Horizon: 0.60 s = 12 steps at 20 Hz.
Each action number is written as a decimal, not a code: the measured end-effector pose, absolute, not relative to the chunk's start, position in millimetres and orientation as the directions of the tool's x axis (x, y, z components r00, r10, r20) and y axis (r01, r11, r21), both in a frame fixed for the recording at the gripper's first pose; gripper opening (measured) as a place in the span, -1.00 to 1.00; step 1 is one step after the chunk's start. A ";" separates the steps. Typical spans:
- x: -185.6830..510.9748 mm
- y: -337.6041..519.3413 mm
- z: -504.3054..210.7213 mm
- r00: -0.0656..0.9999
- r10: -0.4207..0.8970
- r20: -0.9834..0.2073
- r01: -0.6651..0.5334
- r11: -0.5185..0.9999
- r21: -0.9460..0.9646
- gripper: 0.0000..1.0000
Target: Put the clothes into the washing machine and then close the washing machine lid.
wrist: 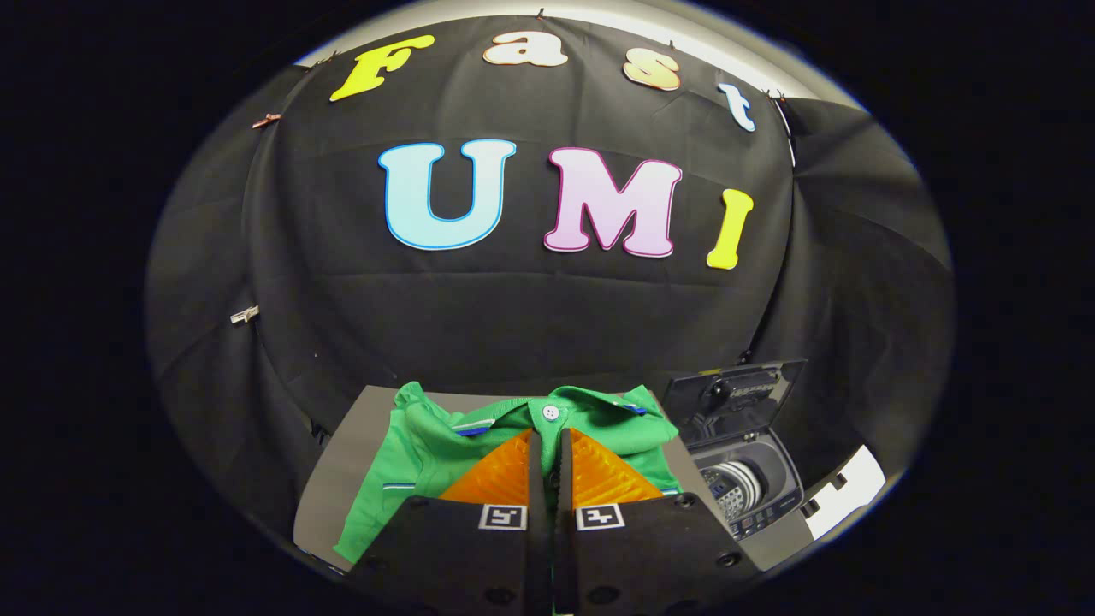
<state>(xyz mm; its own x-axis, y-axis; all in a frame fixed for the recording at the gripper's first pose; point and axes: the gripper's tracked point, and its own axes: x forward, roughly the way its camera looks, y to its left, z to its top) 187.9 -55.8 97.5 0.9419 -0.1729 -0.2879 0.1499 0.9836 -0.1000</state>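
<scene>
A green polo shirt (428,453) with a white collar button lies folded on the grey table (338,488). My gripper (547,438) hovers over the shirt's middle, its fingertips just short of the collar. The fingers stand pressed nearly together with a thin slit between them, and no cloth shows pinched in it. To the right of the shirt stands a small top-loading washing machine (774,505). Its dark lid (736,398) is raised upright at the back, and the drum (737,486) is open to view.
The table's right end runs just past the washing machine. Black cloth walls close the booth behind the table and on both sides. A white strip (843,492) shows low on the right beyond the machine.
</scene>
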 end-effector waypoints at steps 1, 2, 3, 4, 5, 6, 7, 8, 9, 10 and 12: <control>186.9 -60.9 98.5 0.943 -0.169 -0.286 0.147 0.984 -0.096 -0.87; 187.6 -66.6 103.8 0.946 -0.165 -0.279 0.145 0.985 -0.092 -0.87; 187.6 -73.1 108.5 0.949 -0.160 -0.273 0.140 0.986 -0.090 -0.87; 186.8 -81.0 112.4 0.951 -0.151 -0.268 0.130 0.987 -0.094 -0.87; 187.2 -90.5 117.1 0.954 -0.149 -0.261 0.127 0.987 -0.102 -0.87; 185.4 -102.2 120.0 0.953 -0.150 -0.262 0.125 0.986 -0.109 -0.87; 185.1 -111.1 124.4 0.956 -0.146 -0.256 0.122 0.987 -0.109 -0.87; 182.8 -122.6 127.6 0.956 -0.150 -0.254 0.127 0.986 -0.105 -0.87; 181.5 -131.6 130.0 0.957 -0.139 -0.253 0.120 0.989 -0.090 -0.87; 180.6 -141.3 129.8 0.957 -0.132 -0.259 0.115 0.990 -0.078 -0.87; 178.2 -165.5 132.9 0.957 -0.125 -0.261 0.107 0.991 -0.082 -0.87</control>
<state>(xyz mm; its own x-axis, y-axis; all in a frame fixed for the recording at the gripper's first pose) 178.2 -165.5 132.9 0.9571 -0.1247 -0.2614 0.1067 0.9909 -0.0818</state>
